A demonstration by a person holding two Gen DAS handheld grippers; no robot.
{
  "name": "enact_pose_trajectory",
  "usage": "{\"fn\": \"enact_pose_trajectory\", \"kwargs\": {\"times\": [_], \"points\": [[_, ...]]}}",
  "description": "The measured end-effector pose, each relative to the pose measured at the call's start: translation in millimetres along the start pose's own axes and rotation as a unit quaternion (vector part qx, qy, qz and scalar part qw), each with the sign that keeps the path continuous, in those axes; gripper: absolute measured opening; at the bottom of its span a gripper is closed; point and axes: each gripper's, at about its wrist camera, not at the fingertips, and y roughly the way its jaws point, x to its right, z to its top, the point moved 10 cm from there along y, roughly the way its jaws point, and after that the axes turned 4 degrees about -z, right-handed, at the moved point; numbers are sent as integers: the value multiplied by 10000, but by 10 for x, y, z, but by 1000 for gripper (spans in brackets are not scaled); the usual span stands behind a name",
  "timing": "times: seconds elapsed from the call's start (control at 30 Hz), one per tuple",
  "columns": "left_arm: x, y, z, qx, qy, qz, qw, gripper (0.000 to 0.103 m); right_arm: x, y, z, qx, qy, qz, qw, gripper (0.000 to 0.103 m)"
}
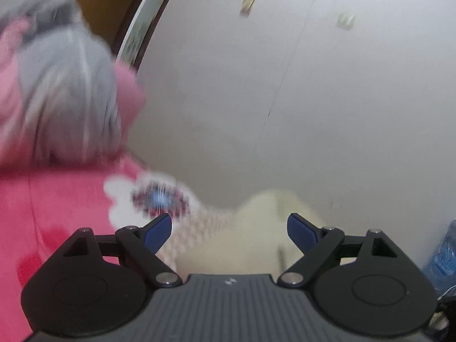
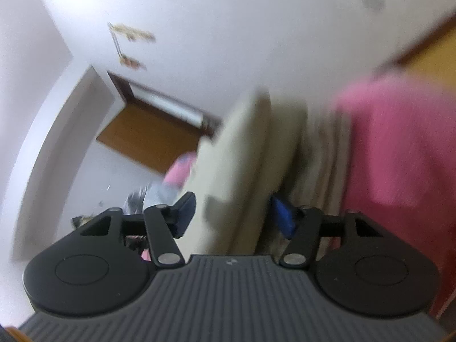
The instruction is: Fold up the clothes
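Cream garment (image 1: 256, 245) between spread fingers (image 1: 159, 232)

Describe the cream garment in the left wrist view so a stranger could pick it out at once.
Start at the white wall that fills most of the left wrist view and drop to its bottom edge. There, between the blue pads of the open left gripper, lies the cream garment. It is plain and pale, unlike the red fabric and the white patterned cloth to its left.

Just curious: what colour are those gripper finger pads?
Blue pads, clearest in the left wrist view.
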Motion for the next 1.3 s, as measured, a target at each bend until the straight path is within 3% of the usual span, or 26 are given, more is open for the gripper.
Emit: {"fn": "enact_pose_trajectory", "kwargs": {"times": [0.1, 0.2, 0.27, 0.3, 0.37, 0.6, 0.67, 0.73, 0.87, 1.03, 1.3], "points": [[174, 41, 70, -51, 371, -33, 9993, 89, -351, -94, 168, 440, -1256, -225, 9908, 56], [154, 329, -112, -602, 359, 159, 9974, 87, -732, 105, 132, 535, -2464, -327, 9671, 49], [110, 540, -269, -1023, 359, 328, 9936, 88, -756, 361, 41, 388, -2826, -436, 9575, 46], [84, 546, -275, -958, 222, 283, 9947, 88, -761, 491, -5, 309, -2993, -493, 9524, 46], [84, 467, -209, -946, -9, 185, 9953, 86, -795, 347, -48, 254, -3050, -477, 9508, 46], [227, -616, 133, -513, 391, 258, 9976, 94, -918, -245, -188, 81, -3186, -394, 9470, 53], [317, -1040, 51, -549, 416, 125, 9975, 99, -953, -414, -228, 32, -3225, -371, 9459, 59], [397, -1433, -68, -650, 432, 49, 9969, 101, -996, -617, -345, -145, -3270, -342, 9443, 77], [499, -2072, -333, -818, 449, 96, 9956, 103, -1100, -1090, -789, -815, -3374, -313, 9373, 84], [587, -2762, -604, -819, 481, 256, 9952, 103, -1180, -1425, -1435, -1280, -3574, -815, 9215, 102], [734, -3419, -761, -866, 824, 721, 9902, 103, -1346, -1963, -1861, -1083, -4054, -1793, 8898, 102]]}}
